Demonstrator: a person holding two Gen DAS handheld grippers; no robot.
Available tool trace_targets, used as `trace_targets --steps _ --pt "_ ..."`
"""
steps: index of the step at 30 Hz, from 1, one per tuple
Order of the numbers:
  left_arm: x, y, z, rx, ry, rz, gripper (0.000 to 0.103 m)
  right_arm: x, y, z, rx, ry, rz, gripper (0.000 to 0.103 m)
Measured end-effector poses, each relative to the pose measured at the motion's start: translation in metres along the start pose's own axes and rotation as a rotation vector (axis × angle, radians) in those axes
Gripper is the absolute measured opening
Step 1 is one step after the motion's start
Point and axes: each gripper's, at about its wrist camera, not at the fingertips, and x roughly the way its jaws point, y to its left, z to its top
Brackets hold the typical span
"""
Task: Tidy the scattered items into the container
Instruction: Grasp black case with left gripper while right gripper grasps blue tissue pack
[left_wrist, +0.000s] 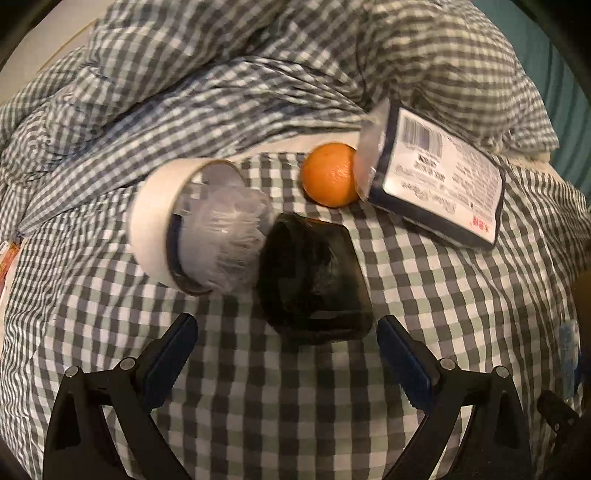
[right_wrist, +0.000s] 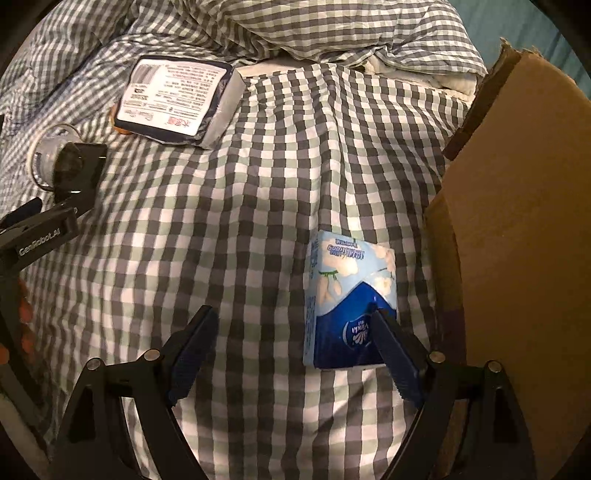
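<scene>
In the left wrist view my left gripper is open just short of a black glossy object on the checked bedding. Beyond it lie a roll of white tape with clear plastic inside, an orange and a flat dark-edged packet with a barcode label. In the right wrist view my right gripper is open, and a blue tissue pack lies by its right finger. A cardboard box stands at the right. The left gripper shows at the left edge.
The items lie on a bed with green-grey checked sheets. A crumpled checked duvet is heaped behind them. The labelled packet and the tape roll also show in the right wrist view, far left.
</scene>
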Motion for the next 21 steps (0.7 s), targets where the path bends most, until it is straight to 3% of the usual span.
trace_targets --steps 6,9,12,15,17,21 --pt "0.003 -0.007 0.0 0.02 0.015 -0.015 0.098 0.008 0.006 0.001 -0.031 -0.003 -0.072 0.085" --pt "0.007 -0.006 -0.001 0.008 0.038 -0.053 0.078 0.009 0.007 0.002 -0.036 0.006 -0.08 0.085" --pt "0.002 -0.007 0.001 0.02 0.03 -0.065 0.059 0.004 0.003 0.003 -0.014 0.007 -0.077 0.073" --pt "0.001 -0.007 0.003 0.019 0.038 -0.07 0.058 -0.001 -0.004 0.004 0.005 0.004 -0.071 0.058" --pt "-0.002 -0.006 0.004 0.02 0.037 -0.074 0.052 -0.002 -0.011 0.005 0.016 0.002 -0.093 0.036" --pt "-0.014 -0.004 0.005 0.012 0.022 -0.079 0.051 -0.009 -0.028 0.006 0.057 -0.002 -0.042 0.031"
